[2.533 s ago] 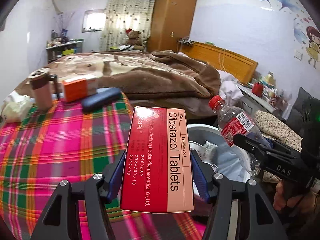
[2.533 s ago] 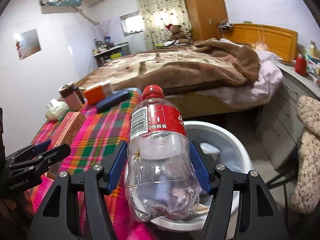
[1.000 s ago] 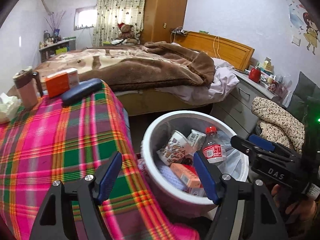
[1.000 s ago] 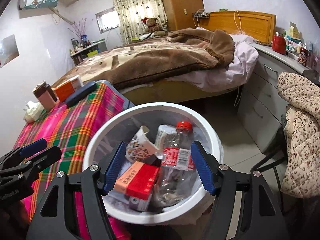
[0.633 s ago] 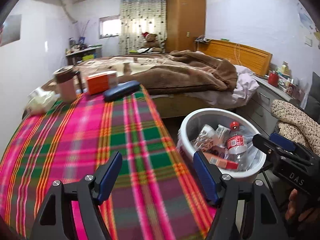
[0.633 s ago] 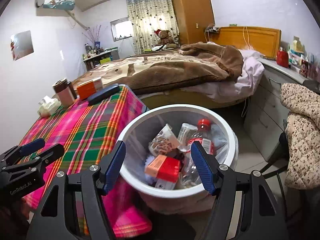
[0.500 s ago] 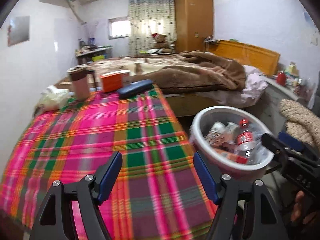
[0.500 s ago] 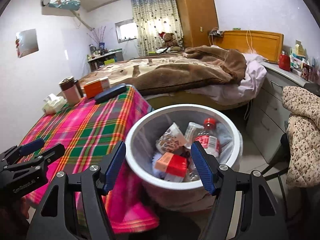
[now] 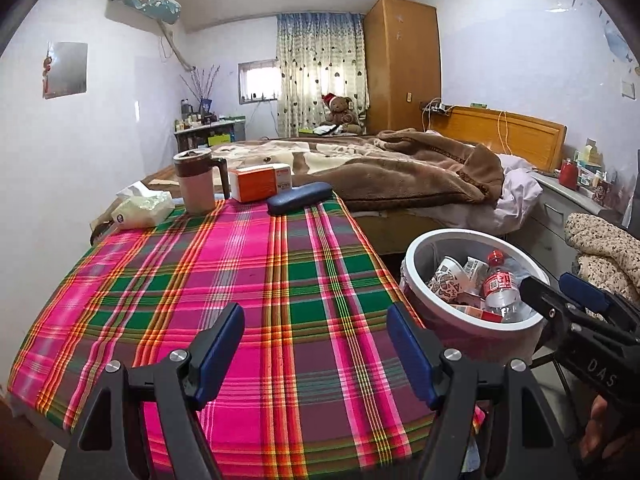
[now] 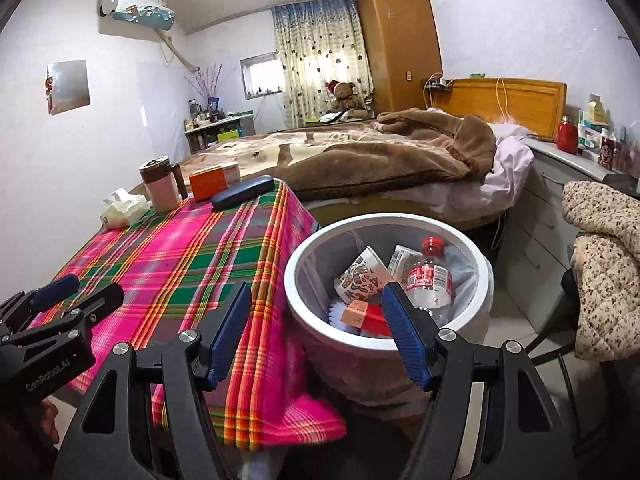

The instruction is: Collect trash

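A white trash bin [image 9: 416, 248] [image 10: 296, 264] stands on the floor to the right of the plaid-covered table [image 9: 248, 280] [image 10: 176, 256]. Inside lie a clear plastic bottle with a red cap [image 9: 498, 284] [image 10: 430, 276], a red medicine box [image 10: 366, 314] [image 9: 474, 312] and a patterned paper cup [image 9: 446, 278] [image 10: 362, 276]. My left gripper [image 9: 316, 344] is open and empty above the table's near edge. My right gripper [image 10: 316, 324] is open and empty, just in front of the bin; it also shows at the right of the left wrist view [image 9: 560, 292].
At the table's far end stand a brown mug [image 9: 196, 180], an orange box [image 9: 260, 182], a dark blue case [image 9: 300, 198] and a tissue pack [image 9: 140, 208]. A bed with a brown blanket [image 9: 400, 168] lies behind. A cabinet and a quilted garment [image 10: 604, 248] are at the right.
Both grippers let go of the medicine box and the bottle, which now lie in the bin. Both grippers then pulled back and up, away from the bin and table.
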The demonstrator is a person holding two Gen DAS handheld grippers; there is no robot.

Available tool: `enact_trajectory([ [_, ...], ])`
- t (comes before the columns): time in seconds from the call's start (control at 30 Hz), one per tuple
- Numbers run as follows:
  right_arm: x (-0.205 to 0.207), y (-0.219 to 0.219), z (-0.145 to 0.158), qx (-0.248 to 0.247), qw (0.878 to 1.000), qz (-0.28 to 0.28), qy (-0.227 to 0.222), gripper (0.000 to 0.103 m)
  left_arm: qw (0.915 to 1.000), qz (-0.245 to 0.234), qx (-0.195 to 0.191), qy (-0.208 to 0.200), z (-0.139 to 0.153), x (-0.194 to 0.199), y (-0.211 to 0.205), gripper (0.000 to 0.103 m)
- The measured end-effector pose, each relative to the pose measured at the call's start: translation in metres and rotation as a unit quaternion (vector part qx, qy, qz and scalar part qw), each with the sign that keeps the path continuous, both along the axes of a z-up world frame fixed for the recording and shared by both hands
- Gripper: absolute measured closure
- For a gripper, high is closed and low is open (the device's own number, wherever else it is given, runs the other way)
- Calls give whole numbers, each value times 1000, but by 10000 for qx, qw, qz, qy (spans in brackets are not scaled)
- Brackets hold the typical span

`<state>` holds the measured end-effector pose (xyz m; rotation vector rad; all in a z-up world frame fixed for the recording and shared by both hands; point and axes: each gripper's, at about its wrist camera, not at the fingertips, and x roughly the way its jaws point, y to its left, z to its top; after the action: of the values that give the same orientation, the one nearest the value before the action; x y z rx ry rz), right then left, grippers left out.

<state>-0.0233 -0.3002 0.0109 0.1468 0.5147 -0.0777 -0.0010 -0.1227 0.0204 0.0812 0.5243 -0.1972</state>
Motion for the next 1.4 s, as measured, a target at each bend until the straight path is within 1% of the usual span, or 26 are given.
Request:
enact_trajectory([
  [0.17,-2,0,-1,45,10000,-6,-54,34,10000,52,-17,-19,0,-2,2,30],
  [0.33,-4,5,-1,16,10000,-4,-93,34,9999,92,1,55,-2,-2,1,30],
  [0.6,-5,8,1,1,9999,-8,-136,34,9999,106,27,25,0,-3,2,30],
  [1.4,-6,10,2,2,9999,-15,-129,34,9999,107,18,-6,1,-4,0,30],
])
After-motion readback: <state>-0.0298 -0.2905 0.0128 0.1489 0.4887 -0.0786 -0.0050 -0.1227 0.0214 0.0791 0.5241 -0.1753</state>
